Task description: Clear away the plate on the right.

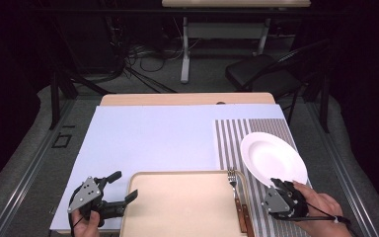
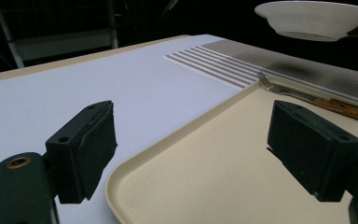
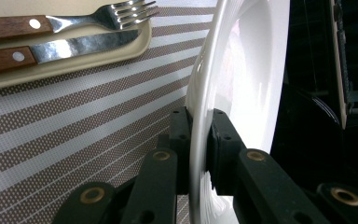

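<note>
A white plate hangs above the striped placemat, held by its near rim in my right gripper. In the right gripper view the two black pads clamp the rim of the plate from both sides. My left gripper stands open at the near left corner of the beige tray; its jaws straddle the corner of the tray with nothing between them. A fork and a knife with wooden handles lie at the tray's right edge. The plate floats at the upper right of the left gripper view.
A pale blue sheet covers the tabletop. Beyond the table stand a black chair and a white table leg amid cables on the floor. The fork and knife lie close to the held plate.
</note>
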